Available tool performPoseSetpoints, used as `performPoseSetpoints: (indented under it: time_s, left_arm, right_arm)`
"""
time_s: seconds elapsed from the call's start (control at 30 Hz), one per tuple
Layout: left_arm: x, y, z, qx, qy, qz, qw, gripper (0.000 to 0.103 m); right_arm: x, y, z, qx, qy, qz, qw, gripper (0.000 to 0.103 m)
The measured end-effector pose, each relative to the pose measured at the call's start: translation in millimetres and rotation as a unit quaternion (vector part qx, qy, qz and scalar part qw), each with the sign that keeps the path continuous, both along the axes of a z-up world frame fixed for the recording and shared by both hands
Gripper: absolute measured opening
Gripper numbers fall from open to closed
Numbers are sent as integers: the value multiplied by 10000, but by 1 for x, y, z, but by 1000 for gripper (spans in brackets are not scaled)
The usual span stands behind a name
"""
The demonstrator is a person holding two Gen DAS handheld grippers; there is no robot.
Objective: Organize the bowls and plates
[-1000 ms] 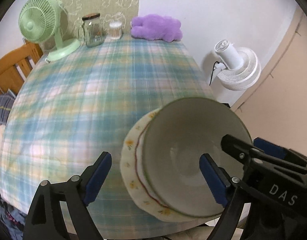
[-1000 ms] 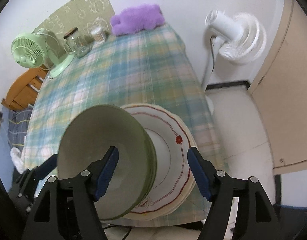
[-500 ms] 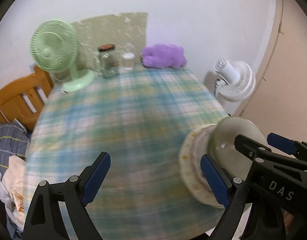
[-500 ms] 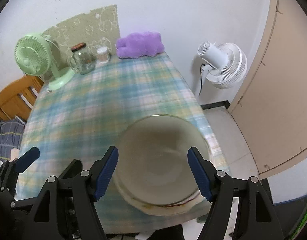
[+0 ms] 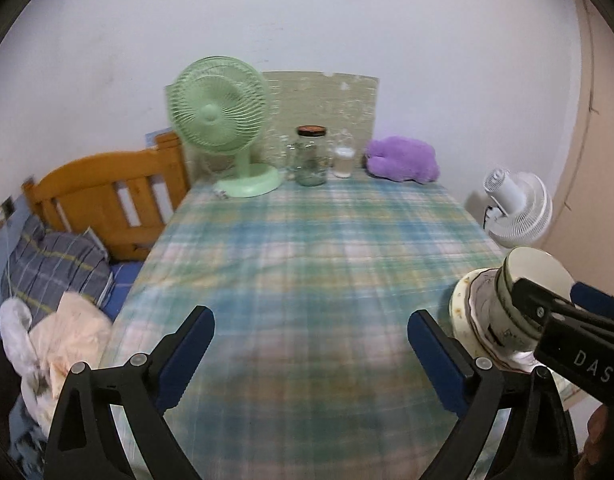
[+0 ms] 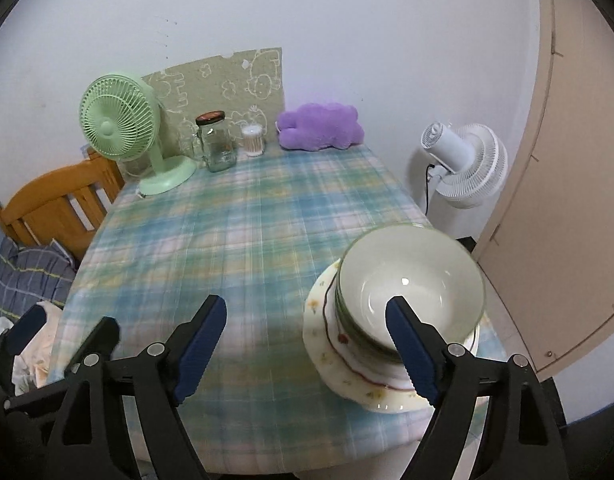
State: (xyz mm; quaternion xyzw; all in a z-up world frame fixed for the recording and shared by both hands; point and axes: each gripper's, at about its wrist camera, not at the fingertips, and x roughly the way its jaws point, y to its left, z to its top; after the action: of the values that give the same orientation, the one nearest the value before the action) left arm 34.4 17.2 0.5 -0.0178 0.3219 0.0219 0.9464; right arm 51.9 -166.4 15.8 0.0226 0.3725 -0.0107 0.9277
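Note:
A stack of green-rimmed bowls (image 6: 411, 280) stands on cream plates with a red line and small flowers (image 6: 339, 364) at the table's near right corner. It also shows at the right edge of the left wrist view (image 5: 503, 308), partly behind the other gripper. My right gripper (image 6: 307, 348) is open and empty, held back over the table's near edge, its right finger in front of the stack. My left gripper (image 5: 309, 356) is open and empty, well left of the stack.
A plaid cloth covers the table (image 6: 235, 232). At its far end stand a green fan (image 6: 115, 120), a glass jar (image 6: 215, 144), a cotton-swab tub (image 6: 253, 139) and a purple plush (image 6: 319, 126). A white floor fan (image 6: 467, 164) stands right, a wooden bed frame (image 5: 107, 196) left.
Both grippers have pulled back and up from the stack. The bowl that was between the fingers now rests on the stacked bowls and plates.

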Motion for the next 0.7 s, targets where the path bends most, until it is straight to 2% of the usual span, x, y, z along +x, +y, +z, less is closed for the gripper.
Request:
performPoseSetpoints:
  time_s: [0.17,0.33,0.7]
  left_arm:
    - [-35,17,-9,2,-69,165,9998,98]
    - [-64,21,-10,7,-195,219,9996,98]
    - [-90,23,-5,-118,-517,264,9982,100]
  right_arm:
    - [-33,7,-13,-102,-166,74,9998,84]
    - [-67,19,-13,-188,-472,259,9984,84]
    - [-99,26,-6,-184,-797,386,9959,86]
